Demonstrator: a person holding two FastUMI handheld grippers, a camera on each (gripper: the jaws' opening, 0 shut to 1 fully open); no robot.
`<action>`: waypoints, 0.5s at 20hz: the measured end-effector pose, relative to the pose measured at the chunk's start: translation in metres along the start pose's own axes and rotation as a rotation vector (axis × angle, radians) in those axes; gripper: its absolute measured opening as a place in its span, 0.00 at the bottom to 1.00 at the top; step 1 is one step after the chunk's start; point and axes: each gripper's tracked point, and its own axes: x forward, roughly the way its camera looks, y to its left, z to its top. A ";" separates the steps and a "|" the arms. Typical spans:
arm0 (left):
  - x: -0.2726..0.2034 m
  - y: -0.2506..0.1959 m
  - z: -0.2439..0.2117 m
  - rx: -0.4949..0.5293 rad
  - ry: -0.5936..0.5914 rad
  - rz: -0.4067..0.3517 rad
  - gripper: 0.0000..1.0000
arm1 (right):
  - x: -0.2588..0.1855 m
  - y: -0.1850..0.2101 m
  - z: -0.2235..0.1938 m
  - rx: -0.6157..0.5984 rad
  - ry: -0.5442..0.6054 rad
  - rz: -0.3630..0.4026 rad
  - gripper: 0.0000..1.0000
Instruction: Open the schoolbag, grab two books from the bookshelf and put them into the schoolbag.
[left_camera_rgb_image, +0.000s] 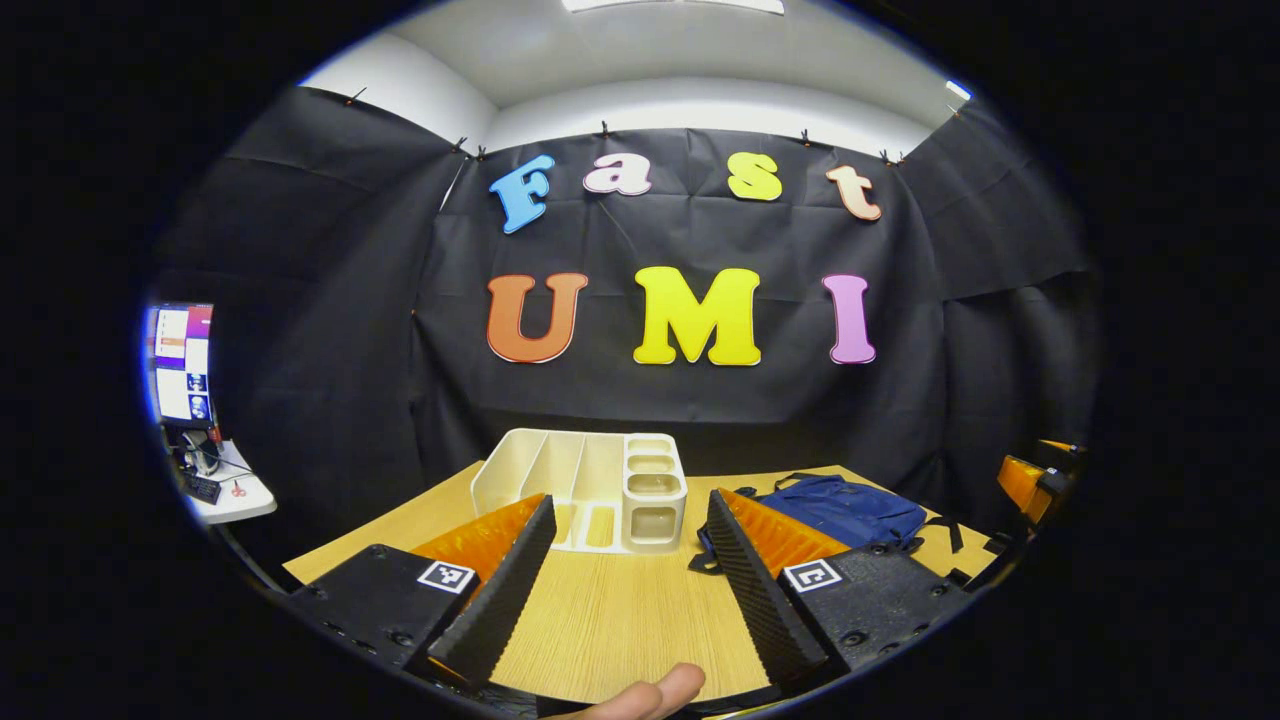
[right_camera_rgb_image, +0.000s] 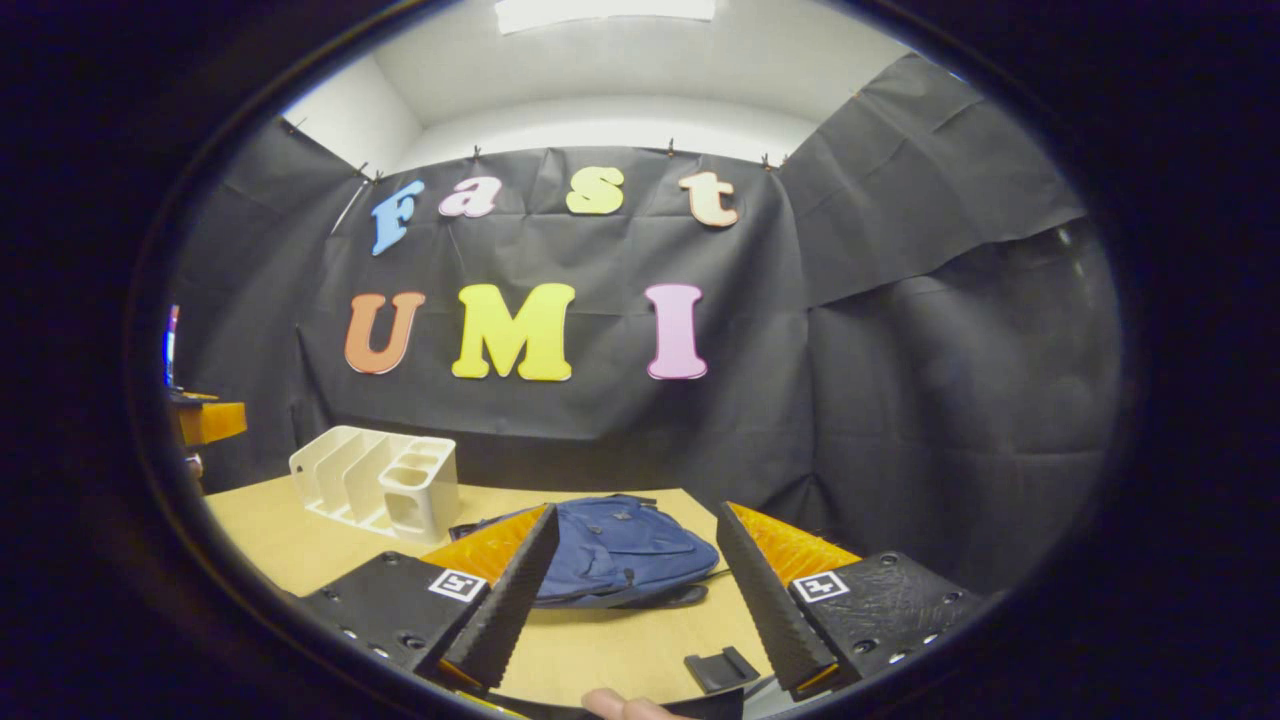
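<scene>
A white bookshelf (left_camera_rgb_image: 570, 470) with upright dividers and small cubbies stands at the back of the wooden table (left_camera_rgb_image: 620, 610); the slots that face me look empty. My left gripper (left_camera_rgb_image: 631, 500) hovers open in front of it, with nothing between its fingers. To the right lies a blue schoolbag (left_camera_rgb_image: 850, 510), flat on the table. In the right gripper view the schoolbag (right_camera_rgb_image: 620, 550) lies straight ahead, its flap looking closed, and the bookshelf (right_camera_rgb_image: 375, 480) stands farther left. My right gripper (right_camera_rgb_image: 637, 510) is open just short of the bag and holds nothing.
A side table with a lit monitor (left_camera_rgb_image: 180, 360) stands beyond the table's left edge. A small black clip (right_camera_rgb_image: 722, 668) lies on the table near my right gripper. A fingertip (left_camera_rgb_image: 650, 695) shows at the bottom. Black cloth walls close the booth behind and to the right.
</scene>
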 end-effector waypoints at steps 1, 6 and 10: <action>0.001 0.000 -0.003 -0.001 0.006 -0.003 0.96 | 0.001 0.001 -0.002 -0.003 0.005 0.003 0.95; 0.003 0.009 -0.008 0.003 0.027 0.017 0.96 | 0.000 0.005 -0.003 -0.020 0.010 0.020 0.95; 0.004 0.028 -0.003 0.009 0.029 0.065 0.96 | -0.001 0.007 -0.007 -0.027 0.021 0.039 0.95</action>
